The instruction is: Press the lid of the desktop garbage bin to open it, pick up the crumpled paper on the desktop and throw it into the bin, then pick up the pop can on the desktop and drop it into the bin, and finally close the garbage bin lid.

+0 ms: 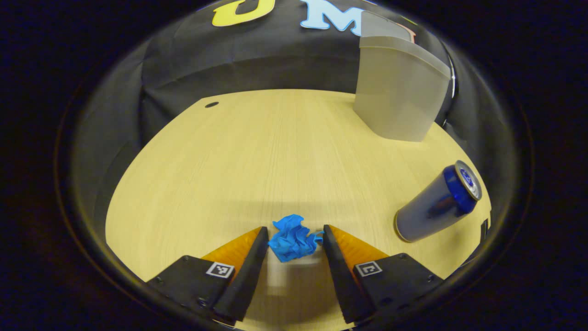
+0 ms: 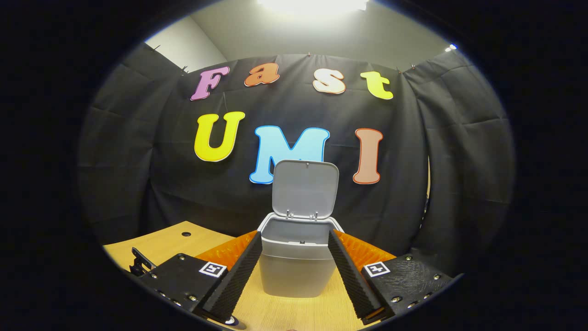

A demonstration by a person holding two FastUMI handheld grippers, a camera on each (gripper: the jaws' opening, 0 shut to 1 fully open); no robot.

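In the left gripper view, the left hand-held gripper (image 1: 295, 232) hangs low over the pale wooden counter (image 1: 257, 151), its two fingers bracketing a ball of crumpled blue paper (image 1: 293, 238) at the six o'clock position. The right finger's tip appears to touch the paper's edge, while the left finger's tip sits just beside it; whether both truly press on the wad is hard to tell from this angle, and the jaws stand partly spread around it. At about four o'clock a blue pop can (image 1: 438, 202) stands on the counter, leaning outward under the lens's distortion, its silver top turned toward the rim of the picture. At about one o'clock the grey garbage bin (image 1: 397, 101) stands near the counter's far edge, well apart from the paper, against the black cloth wall (image 1: 257, 55). A small dark hole (image 1: 212, 104) marks the counter at eleven o'clock.

In the right gripper view, the right hand-held gripper (image 2: 295, 239) is held level before the bin (image 2: 294, 269), its fingers wide apart and holding nothing, the bin's body framed between them but farther off. The bin's lid (image 2: 305, 188) stands raised upright on its rear hinges, leaving the mouth open
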